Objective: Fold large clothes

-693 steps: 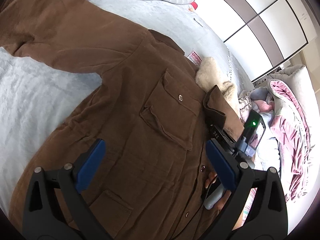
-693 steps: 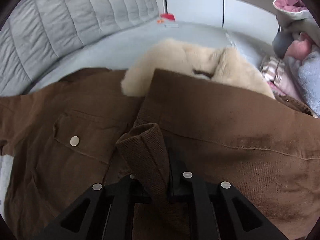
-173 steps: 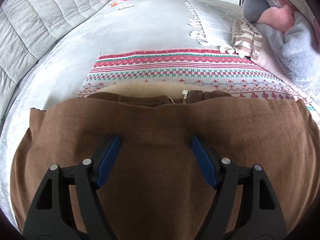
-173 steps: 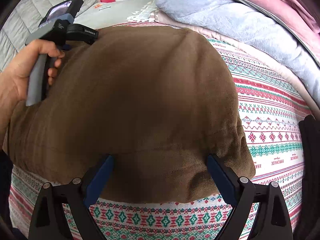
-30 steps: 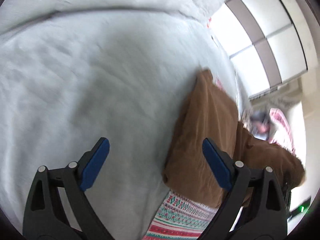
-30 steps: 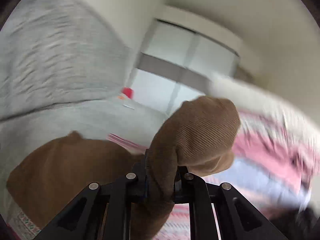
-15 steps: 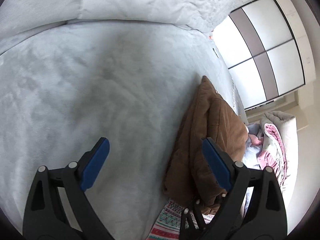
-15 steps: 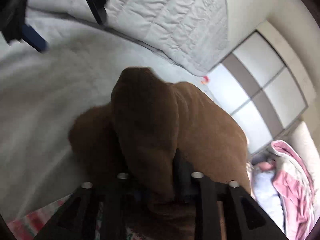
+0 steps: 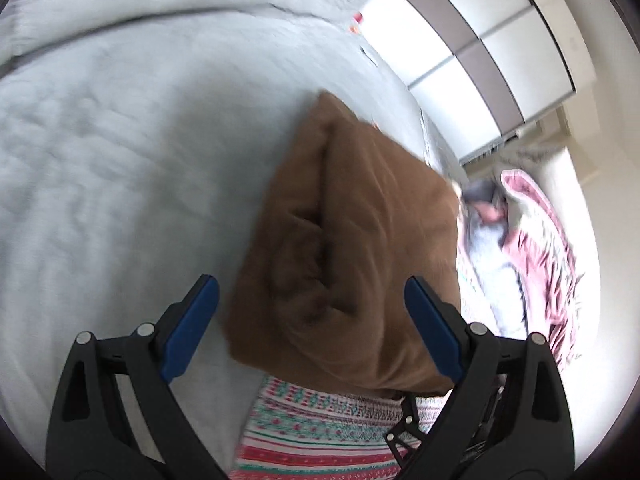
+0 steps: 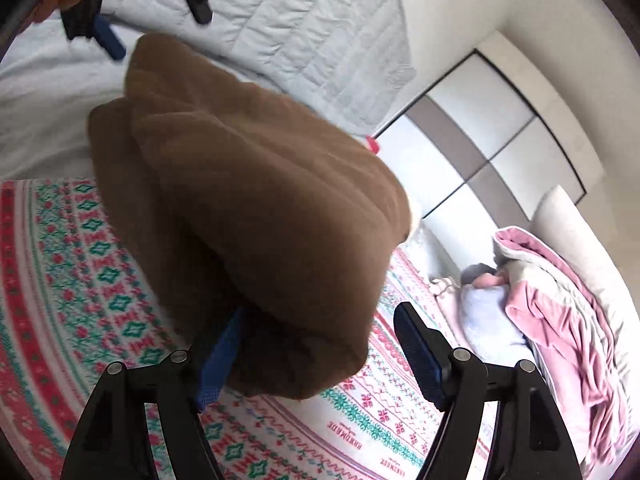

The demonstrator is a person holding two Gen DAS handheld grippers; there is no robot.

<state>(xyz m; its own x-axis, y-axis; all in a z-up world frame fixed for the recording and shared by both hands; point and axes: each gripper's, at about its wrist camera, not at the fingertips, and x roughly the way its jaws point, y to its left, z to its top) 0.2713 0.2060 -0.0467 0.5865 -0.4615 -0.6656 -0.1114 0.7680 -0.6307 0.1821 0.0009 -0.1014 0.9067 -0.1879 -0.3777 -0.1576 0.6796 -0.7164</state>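
The brown corduroy jacket point(image 9: 352, 240) lies folded in a thick bundle on the grey bed, its near edge on the patterned cloth point(image 9: 312, 432). My left gripper point(image 9: 312, 328) is open, hovering short of the bundle with nothing between its pads. In the right wrist view the jacket point(image 10: 260, 220) fills the middle. My right gripper point(image 10: 320, 360) has its jaws opening: the jacket's near fold sits between them, resting against the left pad point(image 10: 220, 356), while the right pad stands clear of the cloth. The left gripper point(image 10: 152, 16) and a hand show at the top left.
The grey bedcover point(image 9: 100, 160) spreads to the left, with a quilted grey cover point(image 10: 300, 40) behind. A pile of pink and pale blue blankets point(image 10: 560, 320) lies at the right. White and grey wardrobe doors point(image 9: 480, 40) stand beyond the bed.
My right gripper, earlier shut on a fold of the jacket held in the air, has come down onto the bundle and parted its jaws. The left view has swung towards the jacket.
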